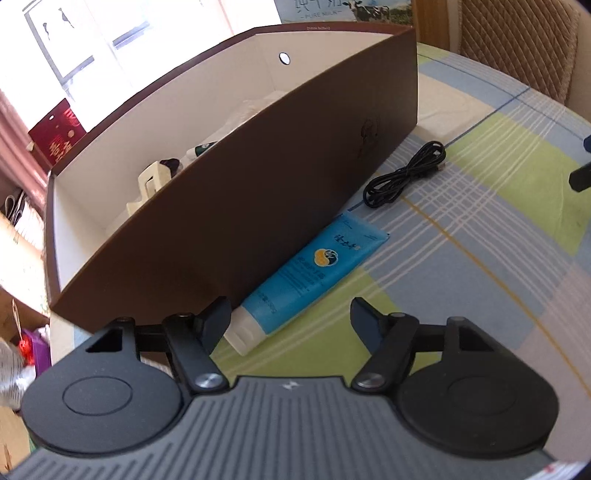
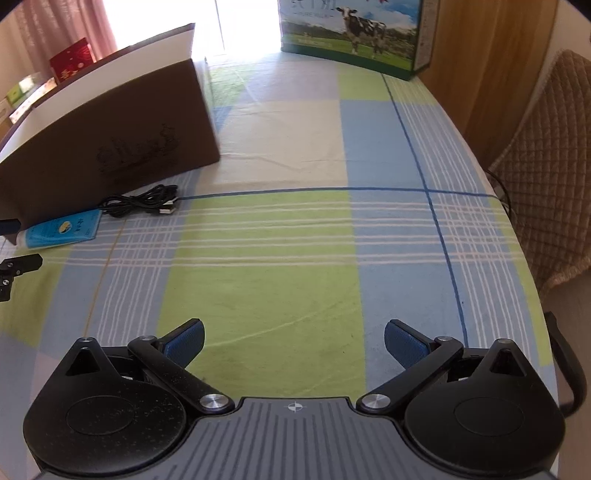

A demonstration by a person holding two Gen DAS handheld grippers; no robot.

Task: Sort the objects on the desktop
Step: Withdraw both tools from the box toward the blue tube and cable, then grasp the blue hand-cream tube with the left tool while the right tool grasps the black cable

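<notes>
Several items are seen already inside the brown box [image 1: 258, 177], upper left; the blue tube [image 1: 310, 273] and black cable [image 1: 402, 177] remain on the tablecloth [image 2: 277, 258]. The left gripper [image 1: 290, 317] is held partly open over the tube's cap end, nothing gripped; the right gripper [image 2: 293, 343] is held wide and empty.

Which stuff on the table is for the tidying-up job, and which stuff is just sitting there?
For the job:
- blue tube, lying against the box
- black cable, coiled beside the box
- brown box, with some things already inside
- left gripper, open near the tube

Just there:
- milk carton
- red box
- chair
</notes>
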